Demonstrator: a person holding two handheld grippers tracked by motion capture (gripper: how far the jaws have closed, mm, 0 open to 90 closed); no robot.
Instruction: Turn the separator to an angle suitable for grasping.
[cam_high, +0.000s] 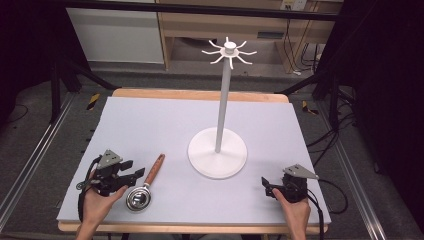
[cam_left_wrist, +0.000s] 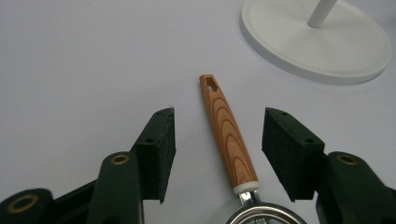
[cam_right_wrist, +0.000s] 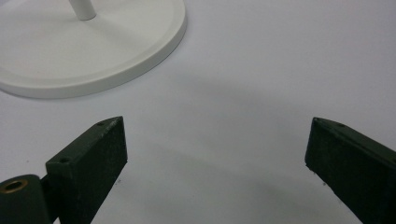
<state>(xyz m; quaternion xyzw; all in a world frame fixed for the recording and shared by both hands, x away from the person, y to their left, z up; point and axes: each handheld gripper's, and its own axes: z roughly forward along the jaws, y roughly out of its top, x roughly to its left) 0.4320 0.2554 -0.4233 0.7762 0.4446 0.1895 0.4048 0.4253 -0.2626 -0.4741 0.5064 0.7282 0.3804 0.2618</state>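
Left claw (cam_left_wrist: 217, 154) gapes around the strainer's wooden handle (cam_left_wrist: 228, 135) without gripping, right claw (cam_right_wrist: 215, 172) open and idle on the worktop (cam_high: 150, 125); pickup and hanging on stand (cam_high: 218, 150) remain.

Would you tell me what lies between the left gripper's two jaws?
The scoop's wooden handle lies between the left gripper's open jaws, untouched, in the left gripper view.

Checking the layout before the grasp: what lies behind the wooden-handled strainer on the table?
Behind the strainer stands the white stand, its round base on the table, apart from the handle tip. The mat under the bowl is covered.
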